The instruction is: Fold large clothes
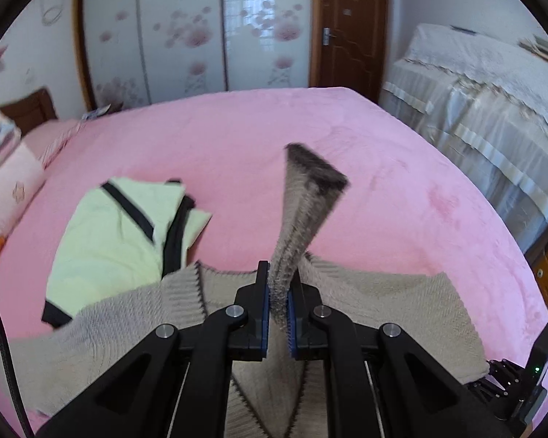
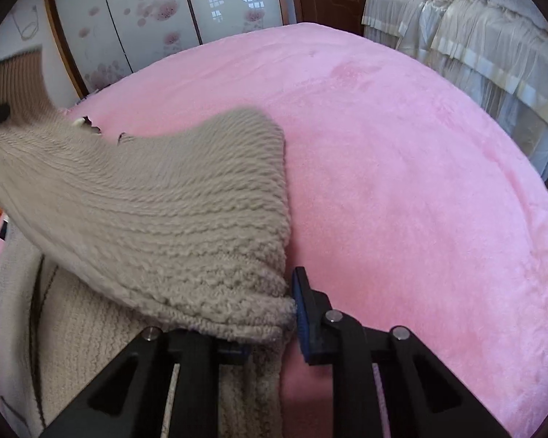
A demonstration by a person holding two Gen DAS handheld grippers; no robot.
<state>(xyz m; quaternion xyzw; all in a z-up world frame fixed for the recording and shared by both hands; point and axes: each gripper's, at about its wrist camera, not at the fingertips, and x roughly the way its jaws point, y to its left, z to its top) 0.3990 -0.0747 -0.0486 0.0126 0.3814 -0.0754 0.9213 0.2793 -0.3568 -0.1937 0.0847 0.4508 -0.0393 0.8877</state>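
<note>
A beige knitted cardigan [image 1: 365,292] lies spread on the near part of a bed covered by a pink blanket [image 1: 237,138], its body reaching toward the bed's near edge. The left claw [image 1: 278,303] is clenched on a sleeve [image 1: 303,197] of the cardigan; the sleeve rises out of the blue pads and stands up above the bed, its dark cuff [image 1: 318,168] at the top, blurred. In the right wrist view the right claw [image 2: 270,310] has knit fabric between its jaws: a thick fold of the cardigan [image 2: 157,204] drapes over the left finger and hides it, while the right finger [image 2: 307,310] with its blue pad touches the edge of the fold. The frames do not show whether both pads press on the fabric, so its grip cannot be told. A pale yellow garment with black trim [image 1: 117,233] lies folded on the bed to the left of the cardigan, its near corner tucked under the knit. Beyond the bed's far edge stand sliding wardrobe doors with pink flowers [image 1: 201,36] and a brown door [image 1: 347,25].
</note>
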